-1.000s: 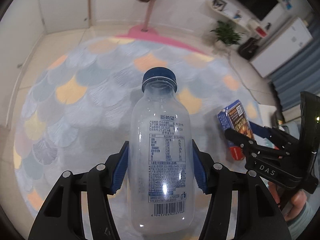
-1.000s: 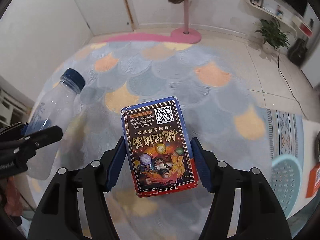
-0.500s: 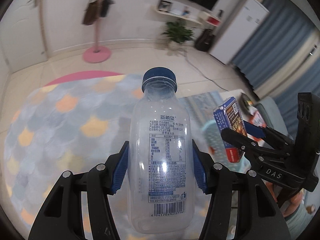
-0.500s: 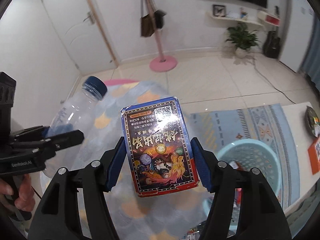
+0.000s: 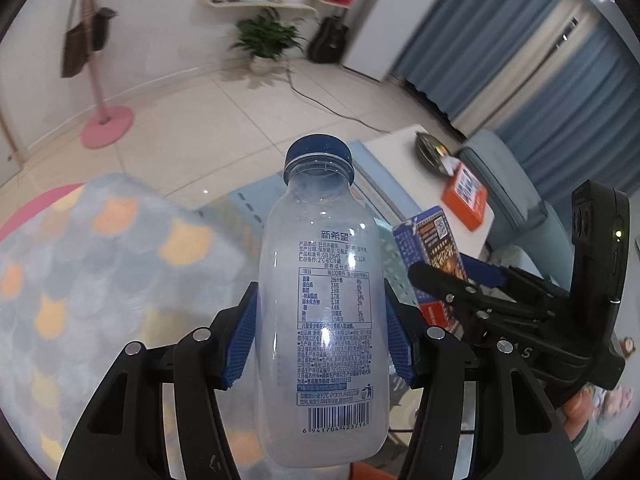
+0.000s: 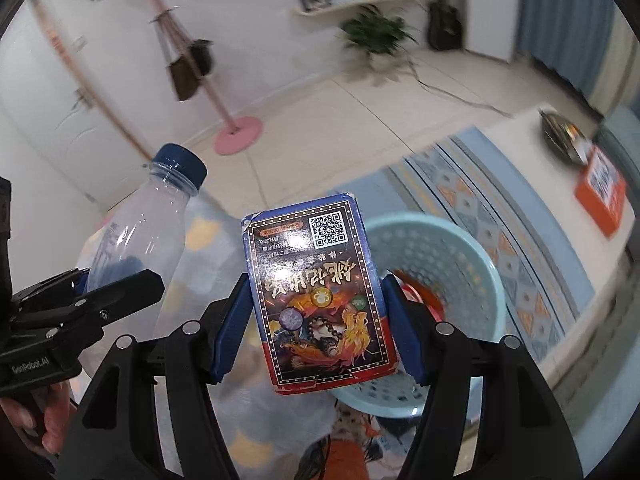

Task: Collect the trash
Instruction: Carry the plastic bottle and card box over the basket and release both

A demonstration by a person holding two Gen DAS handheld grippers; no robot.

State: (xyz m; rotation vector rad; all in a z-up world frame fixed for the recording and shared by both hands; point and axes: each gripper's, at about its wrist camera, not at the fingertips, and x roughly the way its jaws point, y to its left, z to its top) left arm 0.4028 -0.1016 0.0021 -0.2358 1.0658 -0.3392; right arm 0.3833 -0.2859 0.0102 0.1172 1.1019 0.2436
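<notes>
- The scalloped rug (image 5: 80,264) covers the floor under both claws.
- The light blue basket (image 6: 452,264) sits beside the white desk (image 6: 532,168), some red trash inside.
- The left claw (image 5: 320,336) grips an empty plastic bottle (image 5: 324,320), held upright.
- The right claw (image 6: 316,320) clamps a printed card box (image 6: 316,300), held over the basket's near rim.

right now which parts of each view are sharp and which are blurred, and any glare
Left wrist view: the bottle in the left gripper is sharp, its label readable, with small glare spots; the coat stand and plant are smeared. Right wrist view: the card box in the right gripper is crisp; the room behind, the basket and orange box are motion-blurred. Both bend at the fisheye edges.
</notes>
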